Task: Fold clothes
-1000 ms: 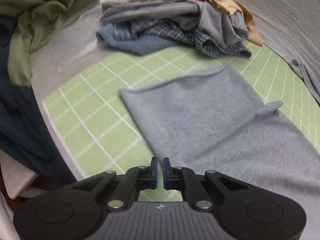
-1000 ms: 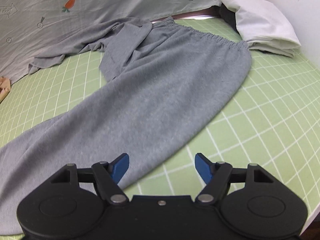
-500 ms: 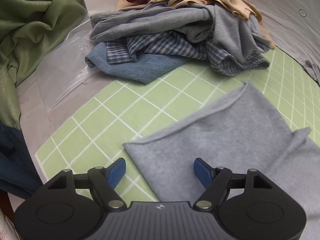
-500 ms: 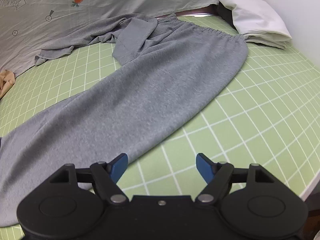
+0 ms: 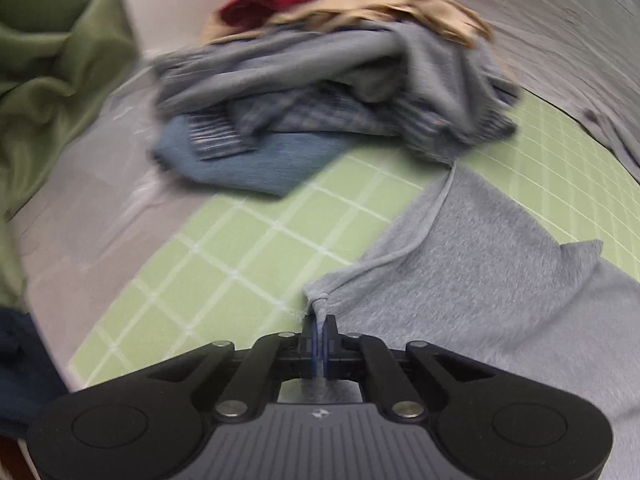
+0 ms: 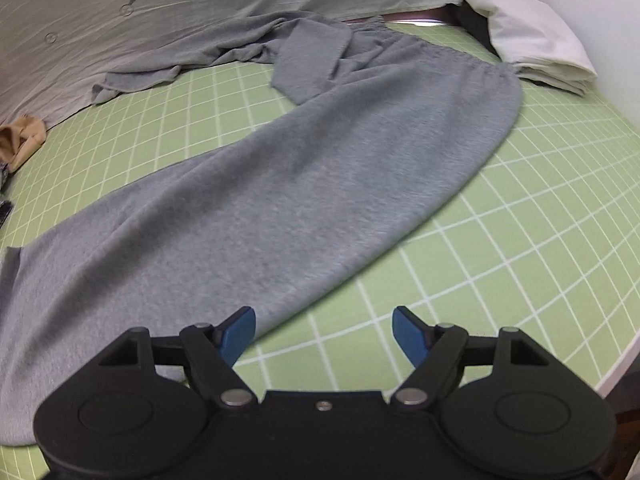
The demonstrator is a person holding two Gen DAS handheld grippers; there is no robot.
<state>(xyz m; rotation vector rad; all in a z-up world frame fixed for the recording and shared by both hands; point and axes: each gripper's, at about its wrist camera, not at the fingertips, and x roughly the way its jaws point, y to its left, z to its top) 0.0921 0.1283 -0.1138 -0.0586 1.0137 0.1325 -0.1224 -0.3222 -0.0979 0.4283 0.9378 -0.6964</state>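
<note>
While spread flat across green grid-lined mat (image 6: 500, 240), long grey fleece trousers (image 6: 280, 200) pinched at hem corner (image 5: 320, 304) by left gripper (image 5: 319, 330), jaws clenched on cloth. Right gripper (image 6: 324, 330) released, jaws wide over mat beside trouser edge, grasping nothing. Jumbled clothes pile (image 5: 328, 92) beyond hem.

Grey sweatpants (image 6: 312, 184) lie spread flat on their side across the green grid mat (image 6: 520, 208), elastic waistband far, one leg reaching near. The leg's hem corner (image 5: 320, 300) bunches, pinched, while the other leg (image 6: 192, 56) trails crumpled onto the bed sheet (image 6: 120, 0).
</note>
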